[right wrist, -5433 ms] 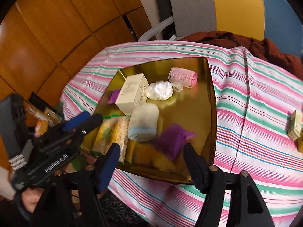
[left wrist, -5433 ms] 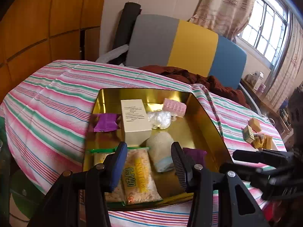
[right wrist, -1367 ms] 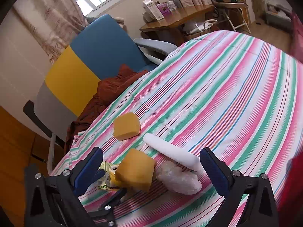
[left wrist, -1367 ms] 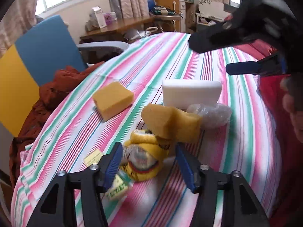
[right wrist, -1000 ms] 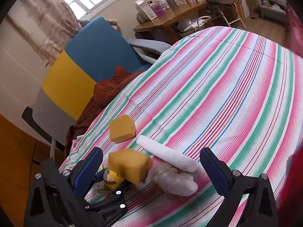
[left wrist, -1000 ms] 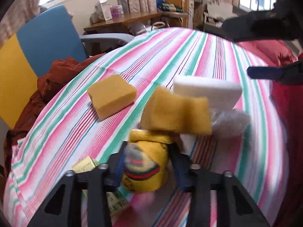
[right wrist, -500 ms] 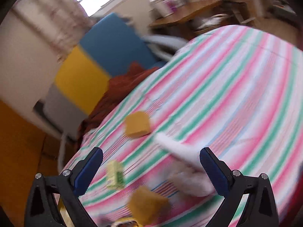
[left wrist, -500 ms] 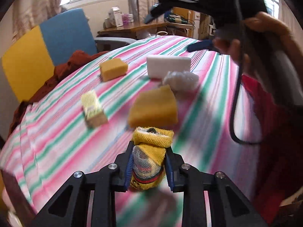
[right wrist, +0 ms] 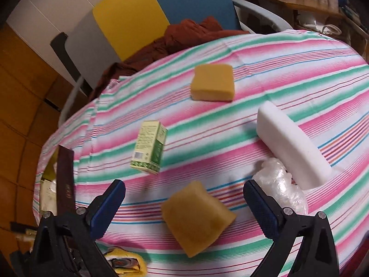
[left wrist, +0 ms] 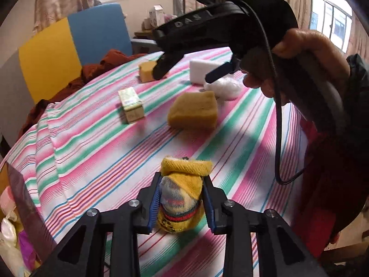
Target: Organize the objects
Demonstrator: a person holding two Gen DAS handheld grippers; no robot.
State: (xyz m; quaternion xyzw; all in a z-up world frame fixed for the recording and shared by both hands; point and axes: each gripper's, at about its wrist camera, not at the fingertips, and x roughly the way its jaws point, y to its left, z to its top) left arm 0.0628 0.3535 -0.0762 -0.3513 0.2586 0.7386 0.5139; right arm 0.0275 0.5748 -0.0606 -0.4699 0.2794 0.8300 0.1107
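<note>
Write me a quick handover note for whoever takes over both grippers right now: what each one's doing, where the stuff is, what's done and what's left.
Left gripper: shut on the yellow rolled sock, held over the striped tablecloth.
Right gripper: open, empty, hovering above the near sponge.
On the cloth: far sponge, green box, white foam block, crumpled plastic wrap.
Done: sock picked up.
Left: place the sock, then sort the other five. The destination is not clearly in view.

Knitted yellow sock [left wrist: 181,196], porous matt sponge [left wrist: 193,110], crinkly glossy plastic wrap [right wrist: 282,191] — all on striped cloth [left wrist: 96,152].
</note>
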